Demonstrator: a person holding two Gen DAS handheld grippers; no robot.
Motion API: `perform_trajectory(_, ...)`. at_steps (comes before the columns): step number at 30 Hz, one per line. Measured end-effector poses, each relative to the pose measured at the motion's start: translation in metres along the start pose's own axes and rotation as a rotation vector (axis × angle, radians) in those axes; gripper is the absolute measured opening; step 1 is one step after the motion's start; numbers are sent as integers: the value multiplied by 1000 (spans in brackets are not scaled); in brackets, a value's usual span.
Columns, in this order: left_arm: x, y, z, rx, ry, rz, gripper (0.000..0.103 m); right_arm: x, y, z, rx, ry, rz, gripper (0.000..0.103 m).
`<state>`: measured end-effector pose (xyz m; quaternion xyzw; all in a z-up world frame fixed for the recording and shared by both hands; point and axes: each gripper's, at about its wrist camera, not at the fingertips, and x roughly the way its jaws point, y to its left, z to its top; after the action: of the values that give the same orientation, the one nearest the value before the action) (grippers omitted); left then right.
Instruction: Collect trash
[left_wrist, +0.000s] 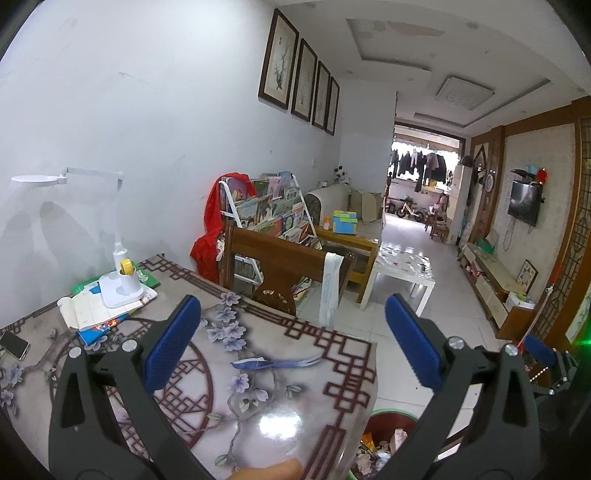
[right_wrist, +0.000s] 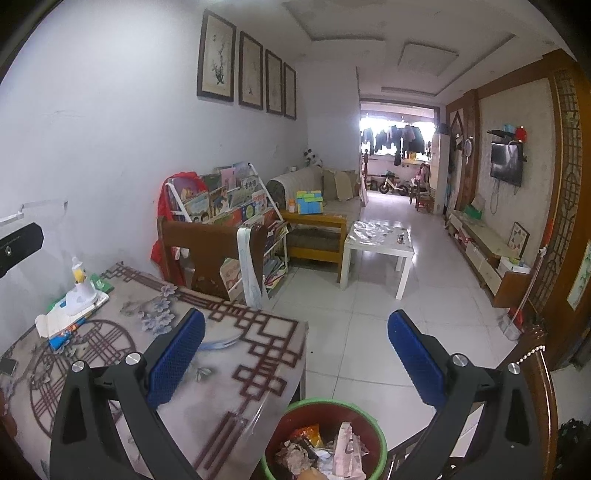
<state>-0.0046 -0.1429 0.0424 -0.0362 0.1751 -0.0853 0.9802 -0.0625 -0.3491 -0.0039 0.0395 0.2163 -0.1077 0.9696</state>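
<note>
Only obvious bit of trash left on the table (left_wrist: 258, 406) is that blue-and-white wrapper (left_wrist: 275, 363), lying flat near the far edge, out ahead of the left gripper (left_wrist: 291, 347) and roughly between its fingers. My guess is that's the step in hand: go get it. It looks thin and flat against the slick patterned cover, so I'd come in low, drop one pad on each side of the wrapper's long middle part and pinch there rather than at the floppy tail — otherwise it'll probably slide or fold away.

Both claws are spread wide and holding nothing. The right gripper (right_wrist: 295, 350) hangs above the bin (right_wrist: 376, 439), which sits on the floor just off the table's corner and already has crumpled paper and packaging in it. From the right wrist view the wrapper only peeks out beside the left blue pad, so it's the left one's job I reckon — short carry to the bin after.
</note>
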Motion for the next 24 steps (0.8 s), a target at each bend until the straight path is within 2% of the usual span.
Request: perform_trajectory(24,9,0,-9,15,32,1,98,11,-7,-6,-2,46,-3,96)
